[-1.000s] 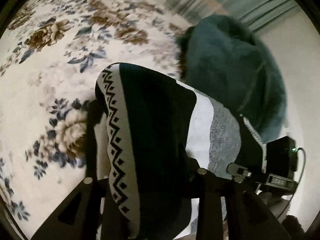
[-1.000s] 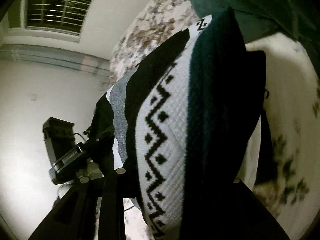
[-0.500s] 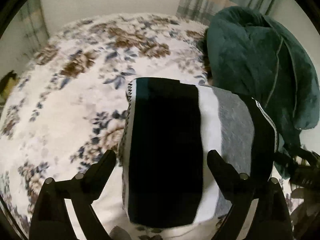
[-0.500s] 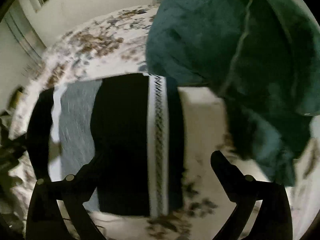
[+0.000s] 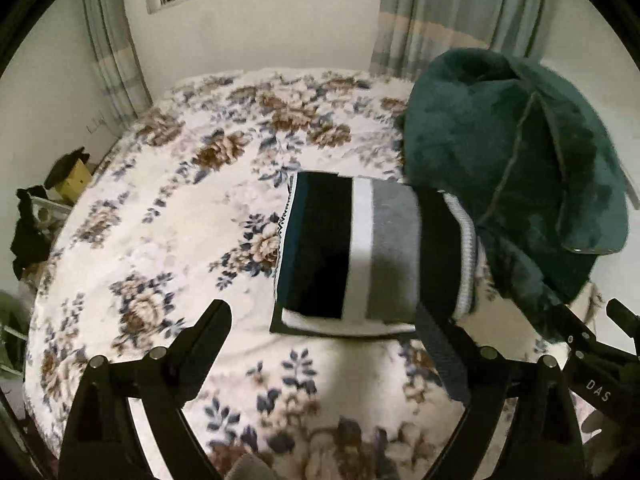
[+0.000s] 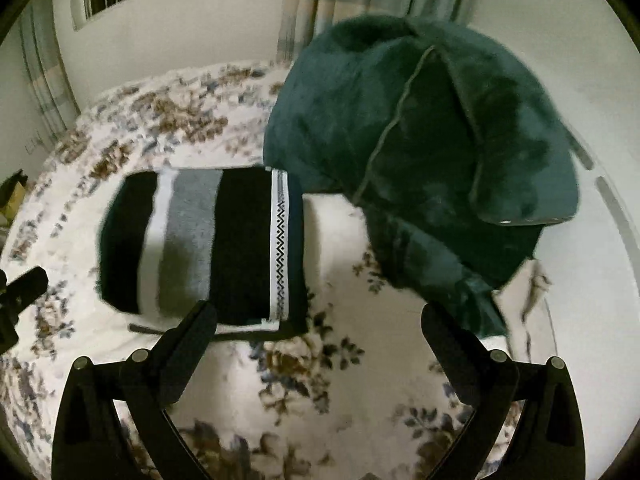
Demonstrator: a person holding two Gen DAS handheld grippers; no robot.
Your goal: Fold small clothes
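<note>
The striped knit garment lies as a compact folded rectangle on the floral bedspread, just beside a heaped dark green fleece blanket. The left hand-held gripper and the right hand-held gripper both hang above the bed with jaws spread wide, gripping nothing. This piece looks finished; whether more small clothes wait is not visible.

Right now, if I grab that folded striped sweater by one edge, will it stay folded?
Probably not. The folded striped sweater looks like soft knit, so it would likely droop and unfold. It lies flat on the floral bedspread, so it probably won't roll or slide.
</note>
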